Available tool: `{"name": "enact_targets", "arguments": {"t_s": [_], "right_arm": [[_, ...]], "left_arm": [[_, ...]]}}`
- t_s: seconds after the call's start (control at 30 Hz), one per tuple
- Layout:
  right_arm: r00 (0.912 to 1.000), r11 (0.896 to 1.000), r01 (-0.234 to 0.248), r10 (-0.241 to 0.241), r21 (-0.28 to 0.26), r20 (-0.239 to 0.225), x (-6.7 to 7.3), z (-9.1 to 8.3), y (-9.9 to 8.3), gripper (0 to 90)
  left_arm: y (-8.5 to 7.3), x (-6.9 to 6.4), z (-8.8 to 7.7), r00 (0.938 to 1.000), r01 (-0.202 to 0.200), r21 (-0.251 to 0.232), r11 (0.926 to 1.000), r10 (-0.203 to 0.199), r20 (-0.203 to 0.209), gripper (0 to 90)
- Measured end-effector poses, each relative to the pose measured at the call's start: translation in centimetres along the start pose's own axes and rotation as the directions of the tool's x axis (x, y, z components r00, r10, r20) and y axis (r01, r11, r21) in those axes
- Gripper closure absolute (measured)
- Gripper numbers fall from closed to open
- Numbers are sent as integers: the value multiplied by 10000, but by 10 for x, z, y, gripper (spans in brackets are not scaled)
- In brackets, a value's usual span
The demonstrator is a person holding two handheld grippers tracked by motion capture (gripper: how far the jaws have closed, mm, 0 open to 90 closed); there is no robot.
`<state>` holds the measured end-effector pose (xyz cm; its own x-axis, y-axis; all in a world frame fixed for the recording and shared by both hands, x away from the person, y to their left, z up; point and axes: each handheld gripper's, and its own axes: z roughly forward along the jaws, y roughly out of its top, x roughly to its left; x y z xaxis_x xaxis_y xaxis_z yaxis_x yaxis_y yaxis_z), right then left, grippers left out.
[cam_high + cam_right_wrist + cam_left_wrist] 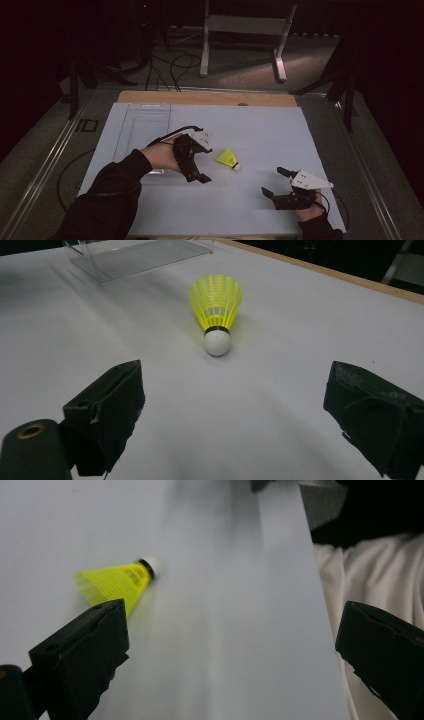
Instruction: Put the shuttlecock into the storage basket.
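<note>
Approaching a yellow shuttlecock lying on its side on the white desk, with both sets of tongs released and holding nothing. Judging the step in hand as a pick-up of the shuttlecock: lowering slowly, keeping the jaws spread until they are straddling the target, and closing gently, since the thin plastic skirt is likely deforming under hard pressure. Favouring a grip near the black band above the white cork tip, where the body looks stiffest; avoiding a sideways nudge, as a light cone resting on its side is likely rolling away in an arc. Locating the shuttlecock near the middle of the desk, between the two hands. Left tongs hovering just beside it, jaws wide apart; in the left gripper view the shuttlecock is sitting just beyond one jaw, off the centre line, so realigning before closing. Right tongs resting farther off toward the near edge, jaws equally spread; in the right gripper view the shuttlecock is lying ahead and roughly centred, cork tip pointing toward the camera. Clear box standing well behind it.
</note>
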<state>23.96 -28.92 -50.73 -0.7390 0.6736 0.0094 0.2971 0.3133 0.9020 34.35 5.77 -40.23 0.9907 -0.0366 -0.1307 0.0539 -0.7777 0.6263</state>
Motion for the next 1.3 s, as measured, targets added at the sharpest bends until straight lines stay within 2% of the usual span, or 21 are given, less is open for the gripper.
{"name": "enact_targets", "arguments": {"t_s": [0.13, 0.17, 0.2, 0.33, 0.5, 0.57, 0.63, 0.67, 0.7, 0.77, 0.87, 0.9, 0.93, 0.97, 1.07, 1.1, 1.13, 1.17, 1.23, 1.3], "right_arm": [[10000, 10000, -34, 34, 9, -12, 0, 0, 0, 94], [10000, 10000, -47, 47, 3, -10, 0, 0, 0, 93], [10000, 10000, -47, 47, 3, -10, 0, 0, 0, 93], [10000, 10000, -34, 33, -28, -23, 0, 0, 0, 94], [10000, 10000, -11, 10, -22, -33, 0, 0, 0, 94], [10000, 10000, -17, 17, -34, -51, 0, -1, 0, 94], [10000, 10000, -26, 26, -34, -58, 0, -1, 0, 93], [10000, 10000, -8, 8, -32, -55, 0, -1, 0, 94], [10000, 10000, -11, 11, -30, -54, 0, -1, 0, 94], [10000, 10000, -3, 2, -43, -71, 0, -1, 0, 94], [10000, 10000, -9, 9, 24, -93, 1, 0, 0, 94], [10000, 10000, 16, -16, 26, -82, 1, 0, 0, 93], [9999, 10000, 8, -8, 13, -108, 1, 0, 0, 94], [9999, 10000, 14, -14, -6, -106, 1, 0, 0, 94], [9999, 10000, -36, 36, 9, -114, 1, 0, 0, 93], [9999, 10000, -28, 28, 16, -126, 1, 0, 0, 94], [9997, 10000, -41, 41, -14, -222, 1, 0, 0, 93], [9998, 10000, -14, 14, -24, -220, 1, 0, 0, 93], [9997, 10000, 7, -7, -16, -226, 1, 0, 0, 93], [9997, 10000, -30, 29, -39, -255, 1, 0, 0, 93]], "left_arm": [[2, 4, 2, 10000, 29, -304, 9995, -30, -34, 15], [4, 8, 4, 10000, 63, -638, 9979, -61, 33, 15], [4, 8, 4, 10000, 63, -638, 9979, -61, 33, 15], [4, 16, 7, 9996, 220, -1402, 9899, -239, -124, 15], [2, 24, 18, 9982, 389, -1481, 9882, -453, -402, 17], [-1, 28, 24, 9979, 382, -1410, 9893, -452, -465, 34], [-5, 33, 29, 9977, 539, -1443, 9881, -593, -332, 38], [-6, 34, 31, 9971, 576, -1471, 9874, -641, -404, 45], [-8, 35, 34, 9971, 594, -1407, 9883, -654, -383, 52], [-9, 35, 40, 9960, 476, -1124, 9925, -557, -697, 61], [-11, 39, 48, 9955, 525, -960, 9940, -597, -738, 70], [-13, 43, 52, 9929, 585, -794, 9951, -663, -985, 76], [-15, 45, 54, 9930, 544, -591, 9968, -602, -1014, 88], [-15, 45, 54, 9930, 544, -591, 9968, -602, -1014, 92], [-20, 52, 61, 9915, 788, -418, 9960, -826, -1008, 101], [-21, 54, 62, 9899, 829, -375, 9959, -866, -1119, 107], [-24, 57, 65, 9906, 900, -358, 9953, -932, -997, 130], [-26, 60, 70, 9897, 959, -219, 9952, -976, -1042, 133], [-27, 61, 73, 9908, 991, -189, 9949, -1004, -909, 134], [-27, 62, 75, 9904, 874, 24, 9962, -867, -1077, 147]]}}
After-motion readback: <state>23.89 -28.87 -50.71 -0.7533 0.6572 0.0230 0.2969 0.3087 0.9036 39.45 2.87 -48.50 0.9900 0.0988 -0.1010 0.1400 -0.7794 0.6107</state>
